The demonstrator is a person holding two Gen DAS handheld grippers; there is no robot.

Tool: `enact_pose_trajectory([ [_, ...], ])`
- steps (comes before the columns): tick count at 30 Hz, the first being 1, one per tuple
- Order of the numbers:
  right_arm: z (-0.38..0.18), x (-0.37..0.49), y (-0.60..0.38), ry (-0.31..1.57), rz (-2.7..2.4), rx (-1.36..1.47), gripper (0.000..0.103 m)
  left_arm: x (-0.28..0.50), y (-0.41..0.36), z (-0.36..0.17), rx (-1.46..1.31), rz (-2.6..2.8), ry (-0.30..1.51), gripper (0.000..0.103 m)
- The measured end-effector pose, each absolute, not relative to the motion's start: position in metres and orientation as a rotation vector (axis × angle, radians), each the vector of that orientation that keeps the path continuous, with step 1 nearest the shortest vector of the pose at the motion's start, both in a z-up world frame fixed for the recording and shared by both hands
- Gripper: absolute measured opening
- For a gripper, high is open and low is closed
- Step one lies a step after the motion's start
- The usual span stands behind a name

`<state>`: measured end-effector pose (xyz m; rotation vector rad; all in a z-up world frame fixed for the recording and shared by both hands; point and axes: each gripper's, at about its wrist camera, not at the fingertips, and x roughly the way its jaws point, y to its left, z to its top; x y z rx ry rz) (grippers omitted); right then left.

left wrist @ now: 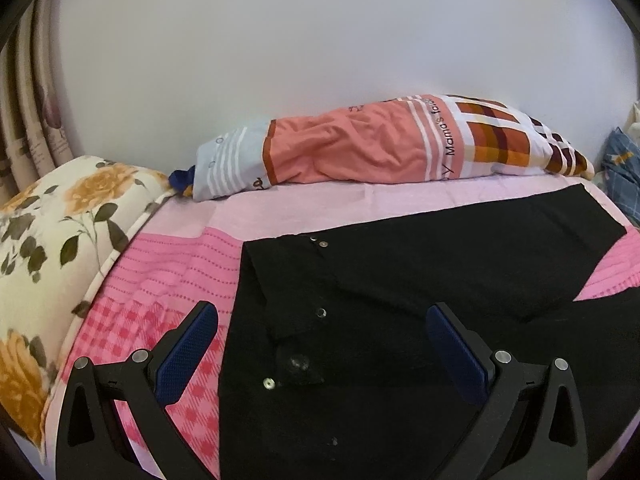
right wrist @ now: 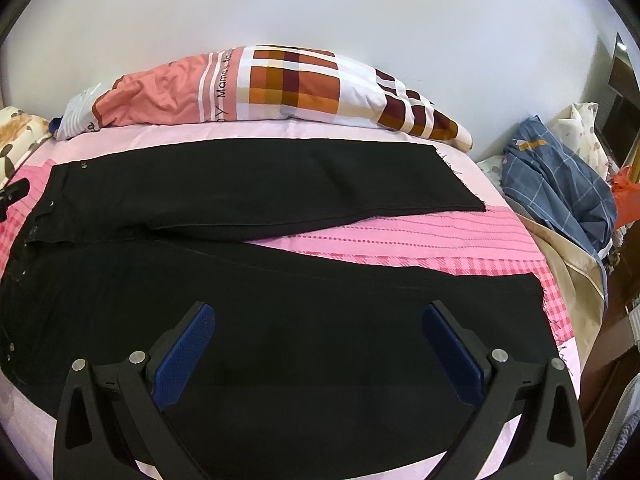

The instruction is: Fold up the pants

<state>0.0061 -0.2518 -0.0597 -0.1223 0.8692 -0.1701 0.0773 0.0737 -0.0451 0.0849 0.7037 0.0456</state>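
So my left gripper [left wrist: 322, 316] is wide open, hanging over the waistband end of the black pants [right wrist: 280, 200], holding nothing. My right gripper [right wrist: 318, 316] is spread open too, over the nearer leg. Pants lie flat on the pink bedspread [right wrist: 420, 236], legs splayed apart, quilt roll [right wrist: 280, 88] behind.

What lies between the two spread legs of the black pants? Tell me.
Only bare pink bedsheet: a wedge widening toward the hems, between the legs of the black pants. The right wrist view shows it best.
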Motion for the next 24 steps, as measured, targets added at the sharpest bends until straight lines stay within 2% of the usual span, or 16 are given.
enact_pose_trajectory([
  [7, -0.061, 0.014, -0.246, 0.875, -0.164, -0.132, 0.103, 0.115, 0.101, -0.064, 0.069, 0.075, 0.808, 0.103],
  [20, -0.076, 0.030, -0.239, 0.921, -0.155, -0.144, 0.103, 0.171, 0.174, -0.088, 0.031, 0.062, 0.835, 0.103],
  [24, -0.081, 0.032, -0.240, 0.935, -0.154, -0.146, 0.103, 0.197, 0.192, -0.098, -0.007, 0.007, 0.929, 0.103],
])
